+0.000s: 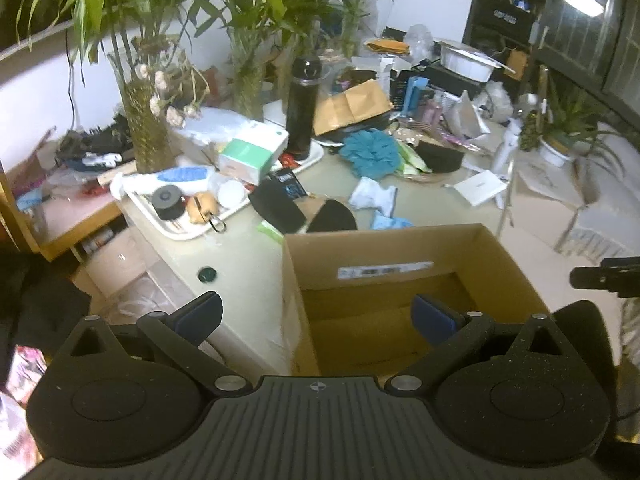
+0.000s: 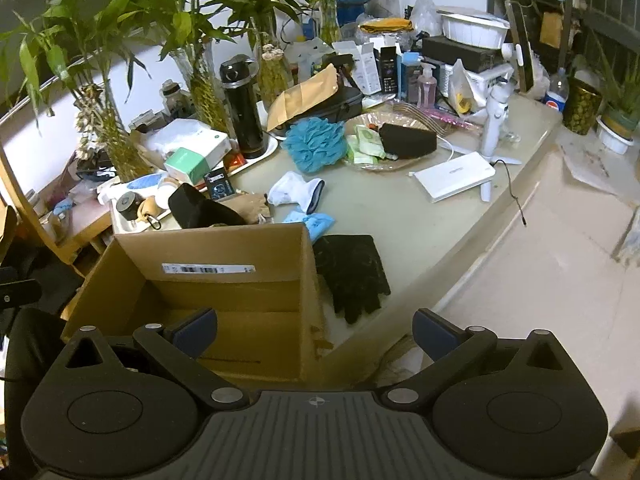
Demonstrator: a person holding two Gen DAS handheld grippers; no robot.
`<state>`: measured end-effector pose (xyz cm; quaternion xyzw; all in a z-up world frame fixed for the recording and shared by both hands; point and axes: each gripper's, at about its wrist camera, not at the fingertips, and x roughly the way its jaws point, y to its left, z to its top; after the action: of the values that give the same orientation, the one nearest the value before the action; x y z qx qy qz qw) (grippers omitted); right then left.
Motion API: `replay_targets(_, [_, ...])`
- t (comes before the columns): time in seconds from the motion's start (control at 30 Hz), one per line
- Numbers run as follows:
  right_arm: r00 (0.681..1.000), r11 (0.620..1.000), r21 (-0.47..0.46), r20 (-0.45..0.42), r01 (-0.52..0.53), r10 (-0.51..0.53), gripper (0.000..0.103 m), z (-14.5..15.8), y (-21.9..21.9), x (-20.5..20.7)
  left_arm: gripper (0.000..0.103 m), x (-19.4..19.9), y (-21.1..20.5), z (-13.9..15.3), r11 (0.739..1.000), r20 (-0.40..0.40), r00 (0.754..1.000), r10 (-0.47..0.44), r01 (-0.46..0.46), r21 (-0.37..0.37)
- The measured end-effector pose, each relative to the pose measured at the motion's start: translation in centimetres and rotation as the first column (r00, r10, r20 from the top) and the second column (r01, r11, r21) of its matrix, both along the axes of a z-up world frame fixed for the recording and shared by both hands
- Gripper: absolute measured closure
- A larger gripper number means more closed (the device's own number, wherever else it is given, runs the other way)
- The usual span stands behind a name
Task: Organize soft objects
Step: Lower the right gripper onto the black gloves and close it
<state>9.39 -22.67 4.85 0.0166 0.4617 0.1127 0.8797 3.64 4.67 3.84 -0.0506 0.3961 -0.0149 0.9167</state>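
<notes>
Both your grippers hang empty with fingers spread: the left gripper (image 1: 318,316) over the near left corner of the open brown cardboard box (image 1: 400,248), the right gripper (image 2: 314,334) over its right wall. The box looks empty so far.

Your soft things lie on the pale cluttered table (image 2: 400,216). Just right of the box, at the centre of the right wrist view, is the black knitted glove (image 2: 352,272), touching the box wall. Above the box's far right corner sits the crumpled light-blue cloth (image 2: 316,222), and just beyond it the white sock with a dark cuff (image 2: 296,192). Further up, near the middle, is the teal mesh bath pouf (image 2: 316,142).

The risks:
- The glove's cuff lies near the table edge; a sideways drag could push it off onto the floor.
- Pinching against the cardboard could catch the wall and shift the light box.
- Reaching far for the pouf takes you beside the tall black flask (image 2: 244,108), which could tip.

I count one box, one glove (possibly a stacked pair; I can't tell), one blue cloth, one sock, one pouf.
</notes>
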Motion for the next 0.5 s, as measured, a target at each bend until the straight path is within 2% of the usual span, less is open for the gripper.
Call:
replay_targets(0.17, [1.000,1.000,-0.025,0.003,-0.001,0.001,0.000,-0.6,-0.1,1.5,0.000,1.1,-0.2,0.2,0.998,0.043,0.999,0.013,-0.016,0.064])
replay_targets(0.5, [0.999,0.997,-0.071,0.011,0.039,-0.038,0.000,-1.8,-1.1,4.6,0.000,3.9,-1.1,0.8,0.987,0.063,0.998,-0.024,0.014,0.157])
